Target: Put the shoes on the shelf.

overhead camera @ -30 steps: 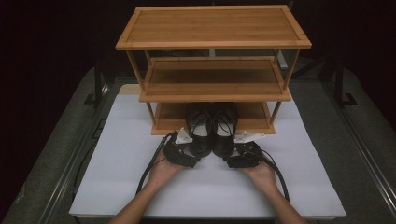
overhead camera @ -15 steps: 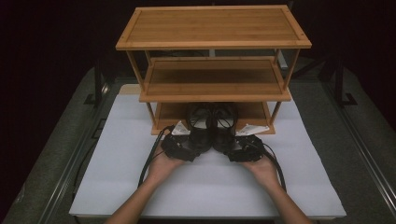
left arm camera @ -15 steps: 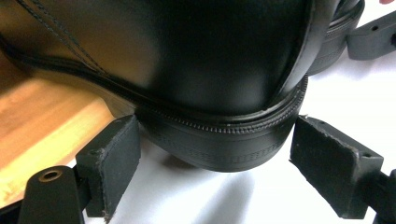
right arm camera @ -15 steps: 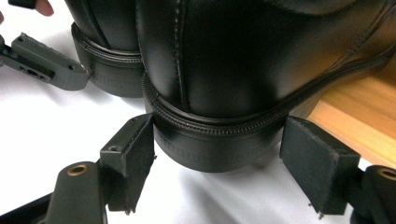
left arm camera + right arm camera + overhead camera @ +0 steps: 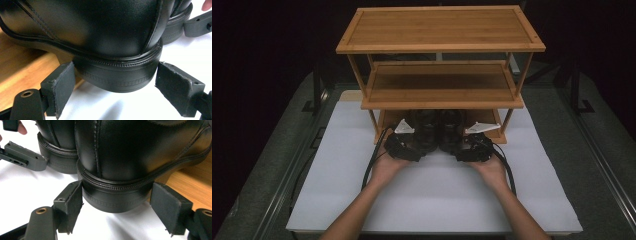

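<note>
L gripper (image 5: 113, 82) w/ jaws spread either side of the heel of the left black leather shoe (image 5: 100, 37); left pad touches it, right pad stands clear, no clamp. R gripper (image 5: 116, 206) likewise spread round the heel of the right black leather shoe (image 5: 140, 152). High view: both shoes side by side on the bottom tier of the three-tier bamboo rack (image 5: 439, 27), heels overhanging the white table mat (image 5: 432, 200). Gripper views show the pad gaps; high view doesn't

Dark room; grey table (image 5: 272, 165), white mat (image 5: 337, 190).
</note>
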{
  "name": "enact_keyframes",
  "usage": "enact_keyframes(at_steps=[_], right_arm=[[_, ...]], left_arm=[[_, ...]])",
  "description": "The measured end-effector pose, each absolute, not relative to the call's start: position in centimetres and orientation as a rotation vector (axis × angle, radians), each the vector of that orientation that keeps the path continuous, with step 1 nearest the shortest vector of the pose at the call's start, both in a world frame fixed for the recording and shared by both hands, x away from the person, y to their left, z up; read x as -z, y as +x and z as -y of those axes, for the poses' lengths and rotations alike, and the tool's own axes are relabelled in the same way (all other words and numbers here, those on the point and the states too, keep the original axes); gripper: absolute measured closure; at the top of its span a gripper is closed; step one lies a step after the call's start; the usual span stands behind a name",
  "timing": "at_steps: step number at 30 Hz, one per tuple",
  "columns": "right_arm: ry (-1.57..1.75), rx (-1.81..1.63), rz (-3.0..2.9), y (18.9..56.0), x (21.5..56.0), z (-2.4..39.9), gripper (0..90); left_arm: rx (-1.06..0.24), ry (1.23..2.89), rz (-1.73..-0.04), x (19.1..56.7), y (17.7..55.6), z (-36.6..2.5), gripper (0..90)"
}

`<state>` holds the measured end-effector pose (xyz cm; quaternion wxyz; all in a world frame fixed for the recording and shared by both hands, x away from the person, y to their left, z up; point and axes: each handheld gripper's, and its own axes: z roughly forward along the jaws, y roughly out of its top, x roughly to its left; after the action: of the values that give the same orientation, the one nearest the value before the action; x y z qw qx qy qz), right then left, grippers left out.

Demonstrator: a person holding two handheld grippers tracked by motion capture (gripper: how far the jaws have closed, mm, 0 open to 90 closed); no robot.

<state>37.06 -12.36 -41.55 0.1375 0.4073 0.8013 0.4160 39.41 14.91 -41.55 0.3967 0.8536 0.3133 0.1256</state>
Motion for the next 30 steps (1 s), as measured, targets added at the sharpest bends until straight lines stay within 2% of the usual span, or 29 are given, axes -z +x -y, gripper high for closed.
enact_keyframes(at_steps=[24, 30], right_arm=[[1.198, -1.171, -2.261, 41.9, 42.4, 12.0, 26.2], [1.204, -1.141, -2.272, 42.4, 42.9, 11.8, 26.1]], left_arm=[[-0.328, 2.130, -0.838, 42.5, 44.2, -14.2, 16.2], [-0.360, 2.176, -0.836, 43.1, 44.8, -14.0, 16.2]])
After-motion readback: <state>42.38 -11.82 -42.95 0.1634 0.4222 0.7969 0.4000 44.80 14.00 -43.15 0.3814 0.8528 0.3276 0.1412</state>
